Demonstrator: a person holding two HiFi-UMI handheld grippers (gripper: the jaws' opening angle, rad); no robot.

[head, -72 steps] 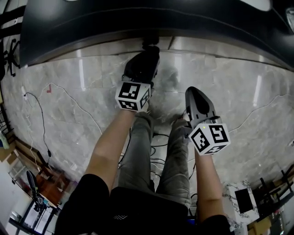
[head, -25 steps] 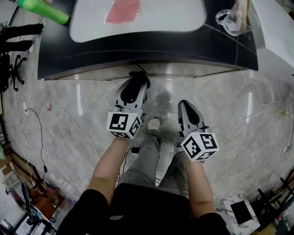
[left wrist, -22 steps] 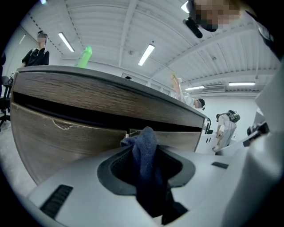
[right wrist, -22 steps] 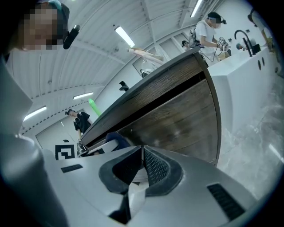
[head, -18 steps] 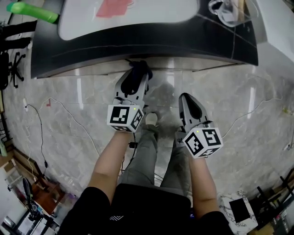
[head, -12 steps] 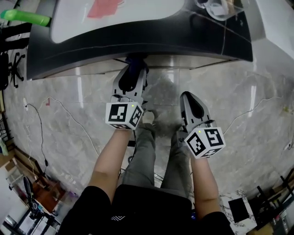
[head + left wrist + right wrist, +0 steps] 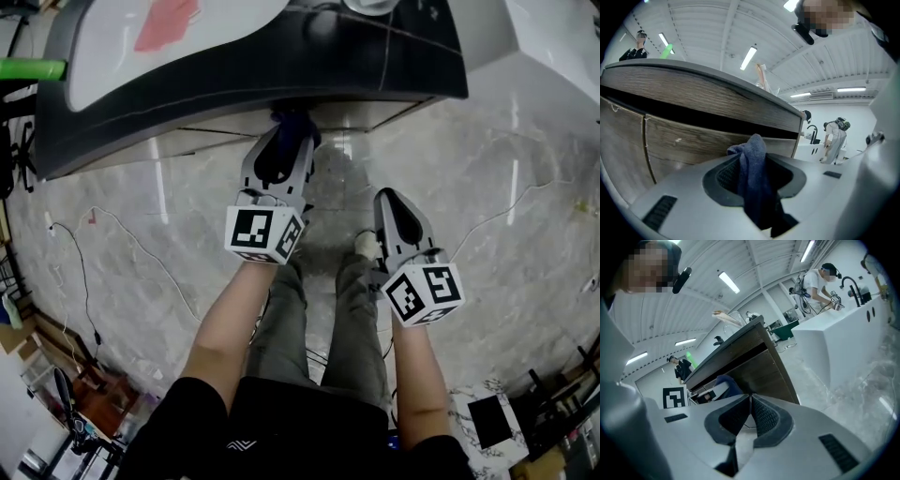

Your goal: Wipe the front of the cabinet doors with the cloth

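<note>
Wiping looks like the step in hand: our left claw (image 7: 753, 174) is clamped on the dark blue cloth (image 7: 751, 150), its bunched tip poking toward the wood cabinet door (image 7: 703, 145) just under the bench (image 7: 375, 66) front edge, toward its right corner. We can't tell if it touches. Our right claw (image 7: 750, 401) is closed together, empty, over the floor. To do it well, we'd press the cloth flat and sweep in overlapping passes, keeping plastic off the wood. No brand or writing is readable, only square markers on the cubes (image 7: 263, 234).
</note>
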